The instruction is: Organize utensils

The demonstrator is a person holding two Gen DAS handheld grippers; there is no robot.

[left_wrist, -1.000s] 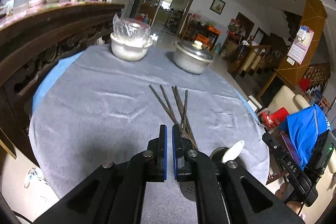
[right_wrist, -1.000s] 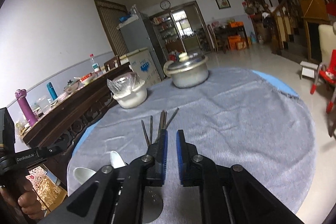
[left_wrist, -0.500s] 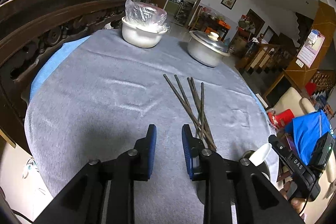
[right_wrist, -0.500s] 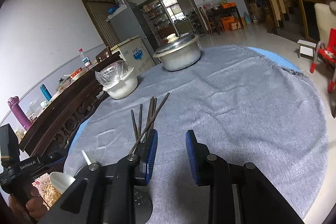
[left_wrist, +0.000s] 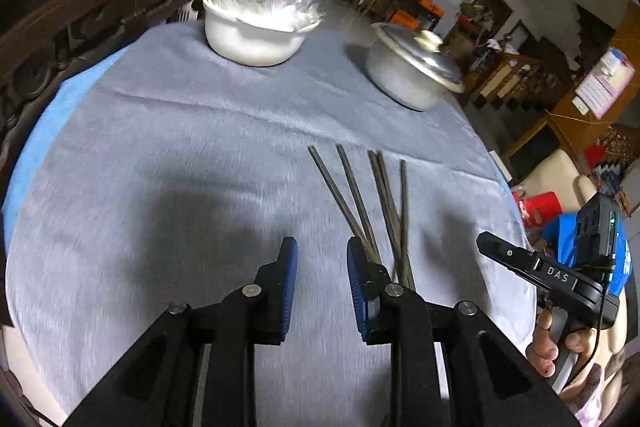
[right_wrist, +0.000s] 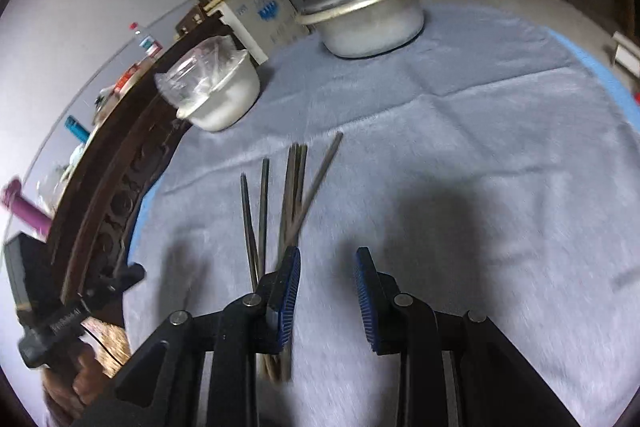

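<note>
both tongs, left [left_wrist: 318, 269] and right [right_wrist: 326, 277], stand parted and empty. the dark thin metal chopsticks [left_wrist: 370, 205] lie fanned on the grey cloth-covered round bench [left_wrist: 168, 163], at one o'clock of the left tongs (crossing near their ends). a hasty pinch could scatter them.

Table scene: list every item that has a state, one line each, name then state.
left gripper: open, nothing between its pads
right gripper: open, nothing between its pads
chopsticks: lying loose on the cloth, fanned out, crossing at the near ends
metal pot: lid on
white bowl: covered with clear plastic
grey cloth: spread flat, creased
</note>
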